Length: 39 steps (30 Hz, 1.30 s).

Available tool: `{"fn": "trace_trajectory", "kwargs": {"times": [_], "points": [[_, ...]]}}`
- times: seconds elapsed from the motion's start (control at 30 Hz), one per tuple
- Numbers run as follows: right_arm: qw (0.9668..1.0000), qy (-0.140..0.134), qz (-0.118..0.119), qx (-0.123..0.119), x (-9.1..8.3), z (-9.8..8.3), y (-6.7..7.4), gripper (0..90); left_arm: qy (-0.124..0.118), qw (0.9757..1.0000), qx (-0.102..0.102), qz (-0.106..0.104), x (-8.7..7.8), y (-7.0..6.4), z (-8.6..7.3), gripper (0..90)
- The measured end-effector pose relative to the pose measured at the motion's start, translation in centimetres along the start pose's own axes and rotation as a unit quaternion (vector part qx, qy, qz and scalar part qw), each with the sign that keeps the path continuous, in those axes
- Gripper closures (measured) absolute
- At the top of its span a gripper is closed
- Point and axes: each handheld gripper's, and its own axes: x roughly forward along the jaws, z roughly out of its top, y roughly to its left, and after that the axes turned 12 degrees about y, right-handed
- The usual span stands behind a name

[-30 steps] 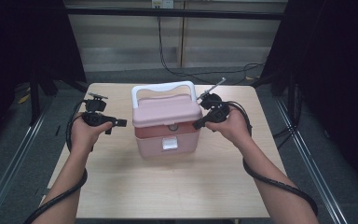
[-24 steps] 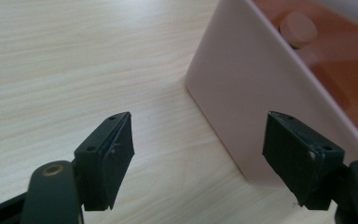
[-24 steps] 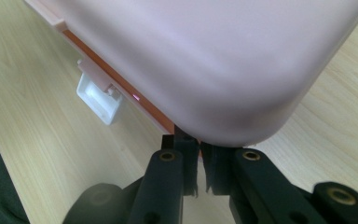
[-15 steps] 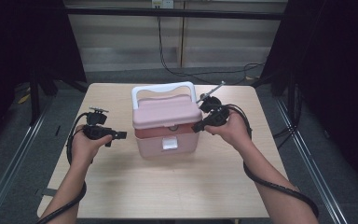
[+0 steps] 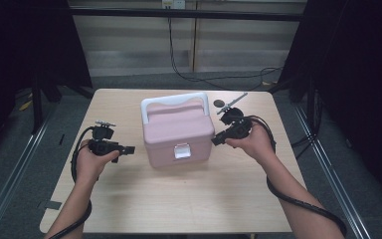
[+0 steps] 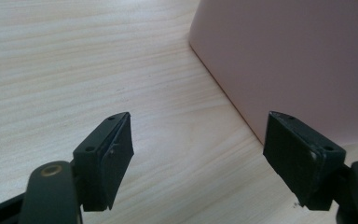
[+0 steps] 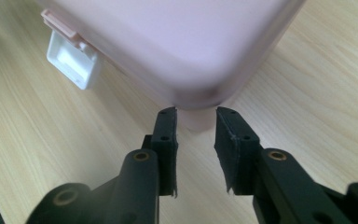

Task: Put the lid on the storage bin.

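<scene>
A pink cooler box [image 5: 179, 132] with a white handle [image 5: 175, 99] and a white front latch [image 5: 181, 150] stands closed in the middle of the table. My left gripper [image 5: 128, 149] is held level to the left of the box, pointing at its side without touching it. Its jaws stand wide open [image 6: 198, 121] over bare wood, with the pink wall [image 6: 298, 60] ahead on the right. My right gripper [image 5: 215, 141] is at the box's right front corner. Its jaws [image 7: 196, 116] have just been opening. They are a little apart with nothing between them, just under the lid's corner [image 7: 182, 42].
The wooden table [image 5: 179, 199] has bare room in front of the box and on both sides. A small dark round thing [image 5: 219, 103] lies behind the box on the right. Cables [image 5: 199, 79] trail on the floor beyond the far edge.
My left hand has come down and nearer to the person, away from the box's upper left. The right hand has stayed at the box's right side.
</scene>
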Motion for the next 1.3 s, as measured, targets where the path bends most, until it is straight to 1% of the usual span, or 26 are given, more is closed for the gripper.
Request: {"fn": "trace_trajectory", "kwargs": {"times": [0.03, 0.1, 0.17, 0.27, 0.33, 0.4, 0.47, 0.5, 0.53, 0.63, 0.67, 0.73, 0.77, 0.83, 0.87, 0.93, 1.0, 1.07, 1.1, 1.17, 1.23, 1.27, 1.3], "points": [[1.0, 0.0, 0.002, -0.002, 0.1, -0.1, -0.1, 68.8, 0.0, 1.0, 0.0, 0.002, 0.0, 0.0, -0.1, 23.3], [1.0, 0.001, 0.0, 0.002, 0.3, -0.2, -0.1, 66.8, 0.0, 1.0, 0.002, 0.006, 0.0, 0.0, -0.2, 22.5], [1.0, -0.003, 0.007, 0.001, 0.4, -0.3, -0.2, 65.1, 0.001, 1.0, 0.004, 0.008, 0.0, -0.1, -0.3, 22.5], [1.0, 0.001, 0.002, 0.002, 0.4, -0.4, -0.1, 60.7, 0.0, 1.0, 0.004, 0.007, 0.0, -0.1, -0.5, 22.5], [1.0, -0.003, 0.002, -0.001, 0.3, -0.4, -0.1, 57.6, -0.003, 0.9999, 0.007, 0.009, 0.0, -0.1, -0.6, 22.2], [1.0, -0.001, 0.001, 0.001, 0.2, -0.5, -0.1, 53.9, -0.001, 1.0, 0.006, 0.006, 0.0, -0.1, -0.8, 21.5], [1.0, -0.009, 0.0, -0.004, 0.2, -0.6, -0.1, 50.9, -0.004, 1.0, 0.006, 0.006, 0.0, -0.1, -0.9, 21.3], [1.0, -0.009, 0.0, -0.001, 0.2, -0.8, -0.1, 47.9, -0.004, 0.9999, 0.007, 0.006, -0.1, 0.0, -1.0, 21.0], [1.0, -0.008, 0.001, 0.0, 0.3, -0.9, -0.1, 45.4, -0.005, 0.9999, 0.007, 0.006, -0.1, 0.0, -1.2, 20.8], [0.9999, -0.011, -0.001, -0.007, 0.6, -1.4, 0.0, 41.6, -0.004, 1.0, 0.006, 0.002, 0.1, 0.1, -1.6, 20.1], [0.9999, -0.012, -0.003, -0.006, 0.8, -1.5, 0.0, 39.5, -0.004, 1.0, 0.009, 0.001, 0.2, 0.2, -1.7, 19.7], [0.9998, -0.014, -0.002, -0.01, 1.1, -1.9, 0.0, 37.6, -0.005, 0.9998, 0.017, -0.001, 0.3, 0.3, -2.1, 19.3], [0.9999, -0.009, -0.003, -0.009, 1.3, -2.1, -0.1, 35.4, -0.006, 0.9998, 0.019, -0.002, 0.3, 0.3, -2.1, 19.3], [0.9999, -0.009, -0.005, -0.009, 1.6, -2.5, -0.2, 32.9, -0.009, 0.9998, 0.019, 0.0, 0.3, 0.3, -2.3, 19.2], [0.9999, -0.01, -0.007, -0.007, 1.7, -2.8, -0.3, 31.4, -0.005, 0.9997, 0.023, 0.003, 0.2, 0.3, -2.4, 19.1], [0.9999, -0.015, -0.001, -0.006, 1.8, -3.3, -0.5, 29.9, -0.007, 0.9996, 0.027, 0.005, 0.3, 0.3, -2.5, 19.1], [0.9999, -0.015, -0.001, -0.001, 2.0, -3.8, -0.6, 27.9, -0.006, 0.9995, 0.029, 0.005, 0.3, 0.2, -2.7, 19.1], [0.9999, -0.011, 0.0, 0.001, 2.3, -4.3, -0.7, 26.6, -0.003, 0.9993, 0.036, 0.01, 0.4, 0.2, -2.9, 18.9], [0.9999, -0.011, 0.0, -0.002, 2.6, -4.6, -0.8, 26.2, -0.003, 0.9992, 0.039, 0.01, 0.4, 0.2, -3.0, 18.9], [0.9999, -0.012, -0.001, 0.0, 2.9, -5.1, -0.8, 25.5, -0.002, 0.9991, 0.041, 0.009, 0.6, 0.2, -3.2, 18.8], [0.9999, -0.011, 0.003, 0.002, 3.3, -5.6, -1.0, 24.8, -0.002, 0.9993, 0.036, 0.01, 0.9, 0.2, -3.4, 18.8], [0.9999, -0.012, 0.004, 0.001, 3.5, -5.9, -1.1, 24.7, 0.002, 0.9992, 0.039, 0.011, 1.0, 0.3, -3.5, 18.8], [0.9999, -0.01, 0.006, 0.006, 3.6, -6.1, -1.1, 24.0, 0.002, 0.9991, 0.041, 0.014, 1.1, 0.3, -3.6, 18.8]]}}
